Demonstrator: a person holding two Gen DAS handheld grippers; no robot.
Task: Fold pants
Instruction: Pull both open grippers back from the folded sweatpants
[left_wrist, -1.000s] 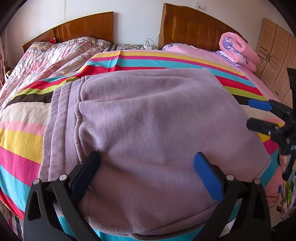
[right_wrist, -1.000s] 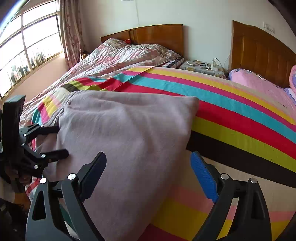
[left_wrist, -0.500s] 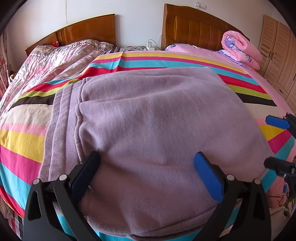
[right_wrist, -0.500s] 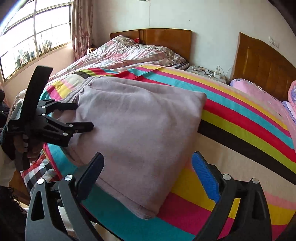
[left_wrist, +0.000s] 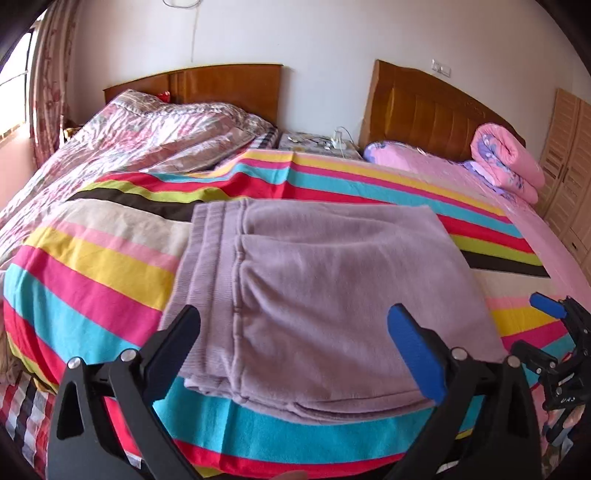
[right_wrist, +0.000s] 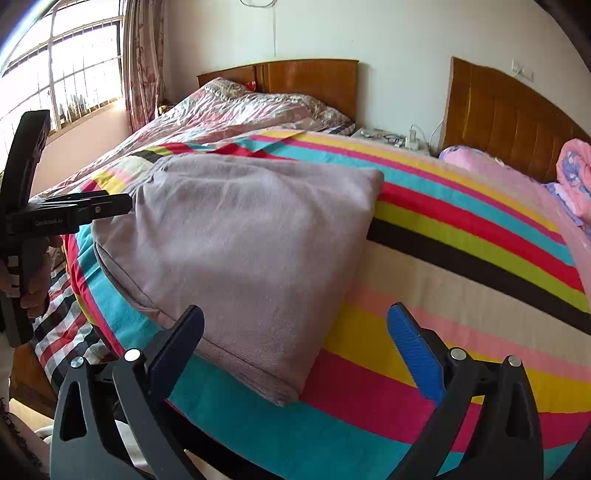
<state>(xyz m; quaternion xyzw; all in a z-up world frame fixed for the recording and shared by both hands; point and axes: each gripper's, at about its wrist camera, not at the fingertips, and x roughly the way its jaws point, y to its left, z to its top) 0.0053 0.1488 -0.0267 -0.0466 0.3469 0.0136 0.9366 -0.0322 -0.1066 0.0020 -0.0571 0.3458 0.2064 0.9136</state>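
While the folded lilac pants (left_wrist: 325, 295) are laid flat on the striped bedspread (left_wrist: 92, 280), both claws are held apart and empty: left gripper (left_wrist: 295, 350) at 6 o'clock, right gripper (right_wrist: 295, 343) just widened, nothing between.

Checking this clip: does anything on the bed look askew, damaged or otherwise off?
Nothing stands out. The folded lilac pants lie flat in a tidy rectangle on the striped sheet, near its front edge, waistband edges lined up. Both the left gripper and right gripper are open and clear of the fabric.

Striped sheet (right_wrist: 461, 280) right of folded pants (right_wrist: 251, 236) bare; rolled quilt (left_wrist: 506, 162) far corner.
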